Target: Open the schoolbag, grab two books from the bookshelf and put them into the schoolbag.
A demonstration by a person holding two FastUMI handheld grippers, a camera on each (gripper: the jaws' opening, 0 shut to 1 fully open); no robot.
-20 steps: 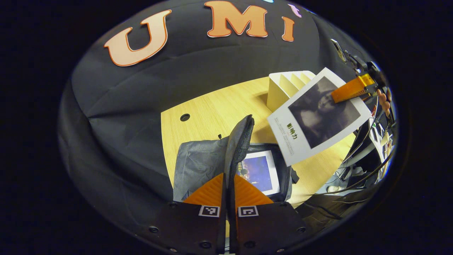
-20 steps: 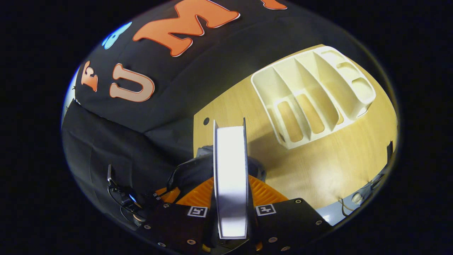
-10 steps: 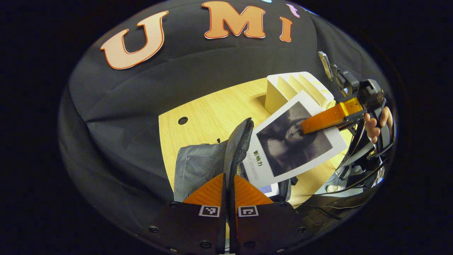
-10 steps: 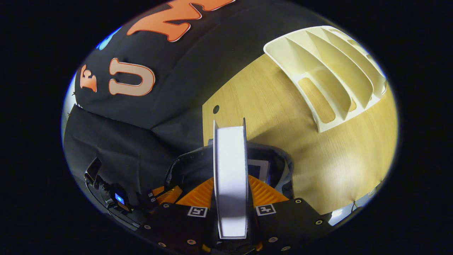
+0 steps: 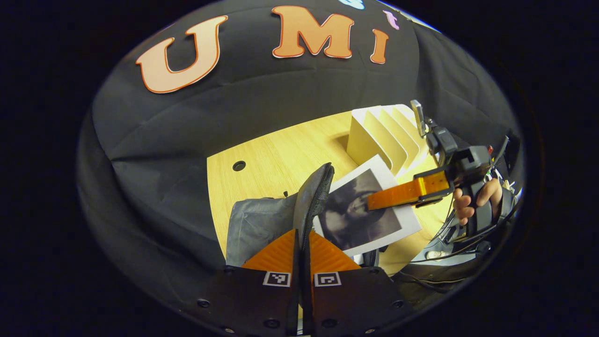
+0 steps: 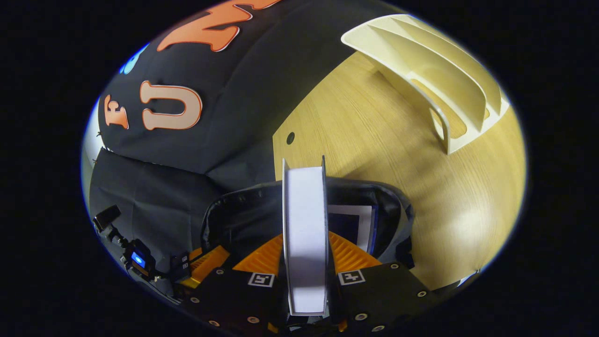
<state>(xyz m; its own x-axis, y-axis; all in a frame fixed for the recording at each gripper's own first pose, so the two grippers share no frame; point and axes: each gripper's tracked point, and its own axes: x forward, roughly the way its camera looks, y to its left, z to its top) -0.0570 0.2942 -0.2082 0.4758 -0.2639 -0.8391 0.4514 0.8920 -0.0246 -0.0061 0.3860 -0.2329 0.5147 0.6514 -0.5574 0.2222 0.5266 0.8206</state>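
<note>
- My left gripper (image 5: 302,243) has its jaws clenched on the raised flap (image 5: 314,199) of the grey schoolbag (image 5: 262,224), lifting that edge up off the worktop.
- My right gripper (image 6: 305,255) is grasping a white book (image 6: 304,224) edge-on, a finger pressed to each cover; in the left gripper view that book (image 5: 362,210) tilts down, its lower corner going in behind the flap, and a hand (image 5: 470,199) holds the right gripper's handle.
- In the right gripper view the schoolbag's dark mouth (image 6: 252,220) gapes beneath the held book, and another book with a white border (image 6: 353,222) lies inside it.
- The worktop (image 6: 374,135) is pale wood-grain with a small round hole (image 6: 290,138) near its far corner.
- The cream bookshelf (image 6: 440,79) stands on the worktop, well apart from the bag, its slanted dividers showing.
- Black cloth (image 5: 196,121) walls the booth behind the worktop; cables (image 5: 440,255) hang past its edge.
</note>
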